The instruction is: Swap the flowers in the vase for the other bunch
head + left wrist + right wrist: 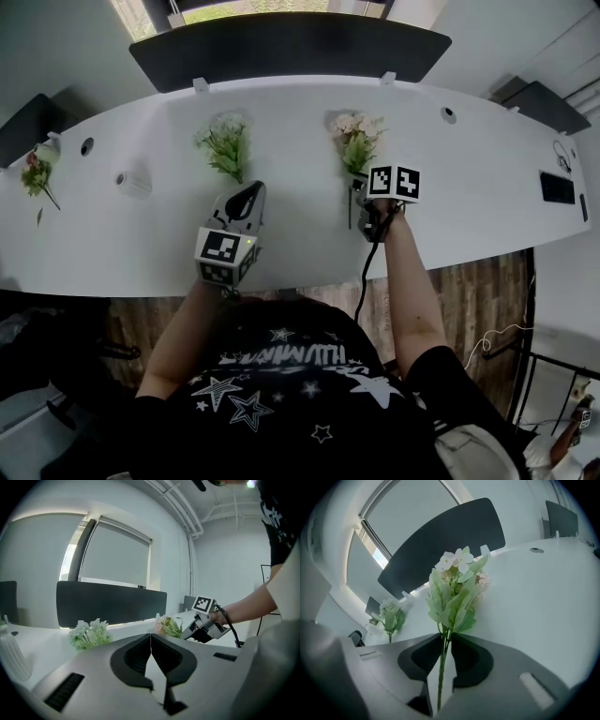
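Note:
A bunch with pink and white blossoms (pixel 357 139) (pixel 454 592) lies over the white table (pixel 469 187) right of centre. My right gripper (pixel 360 192) (pixel 446 637) is shut on its thin green stems, which run down between the jaws. A second bunch, white and green (pixel 225 145) (pixel 89 634) (pixel 391 616), rests on the table to the left. My left gripper (pixel 251 193) (pixel 150 634) hovers just in front of it, shut with nothing in it. A white ribbed vase (pixel 136 185) (pixel 11 656) is further left, with no flowers in it.
A dark screen panel (pixel 291 47) runs along the table's far edge. A small pink bunch (pixel 37 173) lies at the far left end. A black flat device (pixel 557 187) sits at the right end. Round cable holes (pixel 449 114) dot the tabletop.

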The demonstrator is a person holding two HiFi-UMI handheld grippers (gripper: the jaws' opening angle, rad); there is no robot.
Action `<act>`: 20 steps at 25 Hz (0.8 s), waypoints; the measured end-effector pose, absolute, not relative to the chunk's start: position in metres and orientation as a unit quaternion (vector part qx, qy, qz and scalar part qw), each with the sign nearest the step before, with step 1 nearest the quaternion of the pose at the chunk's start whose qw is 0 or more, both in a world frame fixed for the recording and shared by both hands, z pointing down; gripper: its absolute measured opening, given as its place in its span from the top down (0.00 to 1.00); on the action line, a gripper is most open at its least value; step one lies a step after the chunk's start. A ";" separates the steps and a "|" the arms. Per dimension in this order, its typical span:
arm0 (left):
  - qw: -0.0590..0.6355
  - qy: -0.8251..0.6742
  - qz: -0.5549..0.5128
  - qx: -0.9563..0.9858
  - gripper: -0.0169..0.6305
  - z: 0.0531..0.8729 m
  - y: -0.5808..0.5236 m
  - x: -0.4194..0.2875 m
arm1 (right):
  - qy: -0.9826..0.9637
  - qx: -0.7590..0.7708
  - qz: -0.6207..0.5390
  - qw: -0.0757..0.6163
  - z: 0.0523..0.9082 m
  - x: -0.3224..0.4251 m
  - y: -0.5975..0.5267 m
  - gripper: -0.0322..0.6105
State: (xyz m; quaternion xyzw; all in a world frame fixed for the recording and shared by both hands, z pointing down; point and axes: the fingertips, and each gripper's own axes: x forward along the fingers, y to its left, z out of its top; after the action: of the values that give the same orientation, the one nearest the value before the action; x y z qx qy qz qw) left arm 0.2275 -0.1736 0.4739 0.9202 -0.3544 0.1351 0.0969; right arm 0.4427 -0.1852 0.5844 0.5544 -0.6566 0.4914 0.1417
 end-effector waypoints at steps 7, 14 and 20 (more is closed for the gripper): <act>0.090 -0.351 0.122 0.924 0.96 0.474 -0.172 0.201 | -0.697 0.529 0.482 0.047 0.545 0.391 -0.190 0.85; 0.085 -0.355 0.118 0.924 0.96 0.465 -0.173 0.168 | -0.745 0.496 0.446 -0.030 0.491 0.332 -0.203 0.85; 0.085 -0.369 0.111 0.919 0.96 0.458 -0.181 0.130 | -0.797 0.478 0.370 -0.006 0.454 0.274 -0.214 0.85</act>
State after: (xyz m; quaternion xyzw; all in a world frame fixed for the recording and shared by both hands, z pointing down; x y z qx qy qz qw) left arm 0.1303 -0.1813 0.4583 0.9190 -0.3688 0.1108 0.0853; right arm 0.2742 -0.2139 0.4536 0.4777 -0.7967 0.3703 -0.0058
